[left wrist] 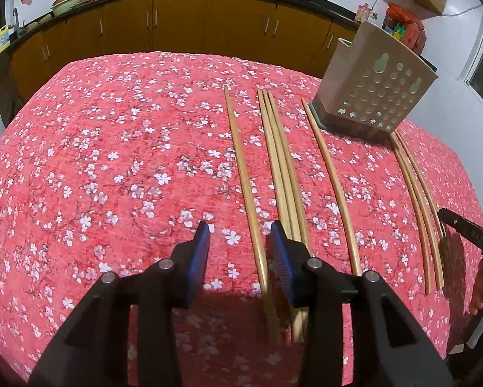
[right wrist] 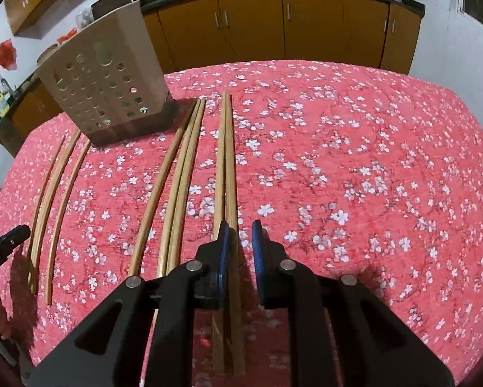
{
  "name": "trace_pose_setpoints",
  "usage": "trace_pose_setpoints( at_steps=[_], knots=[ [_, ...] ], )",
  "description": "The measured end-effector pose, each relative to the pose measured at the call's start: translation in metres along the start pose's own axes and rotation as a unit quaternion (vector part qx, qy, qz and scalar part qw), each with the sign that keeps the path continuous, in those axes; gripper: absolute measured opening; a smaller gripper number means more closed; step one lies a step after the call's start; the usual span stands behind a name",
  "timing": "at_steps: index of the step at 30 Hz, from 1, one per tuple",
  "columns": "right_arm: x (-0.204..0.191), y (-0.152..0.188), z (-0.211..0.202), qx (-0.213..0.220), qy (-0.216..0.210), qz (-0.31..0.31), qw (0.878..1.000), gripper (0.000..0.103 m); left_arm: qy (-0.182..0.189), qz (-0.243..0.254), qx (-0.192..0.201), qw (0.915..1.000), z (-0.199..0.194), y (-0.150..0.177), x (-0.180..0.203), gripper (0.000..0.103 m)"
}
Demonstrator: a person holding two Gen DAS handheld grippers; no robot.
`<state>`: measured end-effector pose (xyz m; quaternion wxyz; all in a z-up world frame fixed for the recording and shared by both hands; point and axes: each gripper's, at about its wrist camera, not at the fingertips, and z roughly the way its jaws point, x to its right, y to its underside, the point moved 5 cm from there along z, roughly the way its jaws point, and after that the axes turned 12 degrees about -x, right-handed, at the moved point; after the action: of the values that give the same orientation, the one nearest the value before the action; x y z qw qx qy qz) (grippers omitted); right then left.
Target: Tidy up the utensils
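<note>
A table under a red tablecloth printed with white blossoms [left wrist: 112,161] carries everything, with orange-fronted kitchen cabinets [left wrist: 176,29] behind its far edge. Toward the far edge stands a beige perforated plastic utensil holder on a dark base [left wrist: 375,87], upright and with nothing visible in it from here. Long pale bamboo chopsticks [left wrist: 281,161] lie in loose parallel groups across the cloth, running from the holder's side toward the near edge. The left gripper [left wrist: 238,235] hangs over the near part with its blue-padded tongs spread, a single chopstick [left wrist: 244,177] lying between them. The right gripper [right wrist: 241,235] has its tongs apart too, though narrower, straddling the near end of a touching pair [right wrist: 225,161]; nothing is pinched yet. To do this well, I would close squarely across the shafts, keeping the sticks together, then lift level before tipping them into the holder. Faint embossed lettering on the other tool's arm is unreadable.
</note>
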<state>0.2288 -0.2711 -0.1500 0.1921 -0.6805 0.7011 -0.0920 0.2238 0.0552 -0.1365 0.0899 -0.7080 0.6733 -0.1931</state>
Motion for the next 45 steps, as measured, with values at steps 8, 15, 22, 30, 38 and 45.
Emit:
trace_pose_setpoints(
  at_steps=[8,15,22,30,38,45],
  knots=[
    [0.011,0.003,-0.007,0.007,0.012,0.008,1.0,0.015,0.001,0.001,0.0,1.0,-0.001,0.001,-0.002,0.04],
    [0.011,0.002,0.0,-0.001,0.013,0.011,1.0,0.016,0.003,0.008,-0.003,1.0,0.0,0.001,0.004,0.038],
    [0.017,0.006,-0.004,-0.002,0.01,0.018,1.0,0.016,-0.011,0.02,-0.006,0.9997,0.007,-0.002,0.011,0.024],
    [0.02,0.021,-0.014,0.009,0.024,0.008,1.0,0.009,-0.036,0.044,-0.004,0.9984,0.011,-0.002,0.013,0.009],
    [0.027,-0.001,-0.008,0.027,0.046,0.034,0.998,0.008,-0.044,0.059,0.005,0.9973,0.025,-0.036,0.005,0.008],
    [0.029,-0.003,-0.006,0.035,0.047,0.044,0.997,0.008,-0.024,0.063,0.016,0.9976,0.022,-0.033,-0.003,0.008]
  ],
)
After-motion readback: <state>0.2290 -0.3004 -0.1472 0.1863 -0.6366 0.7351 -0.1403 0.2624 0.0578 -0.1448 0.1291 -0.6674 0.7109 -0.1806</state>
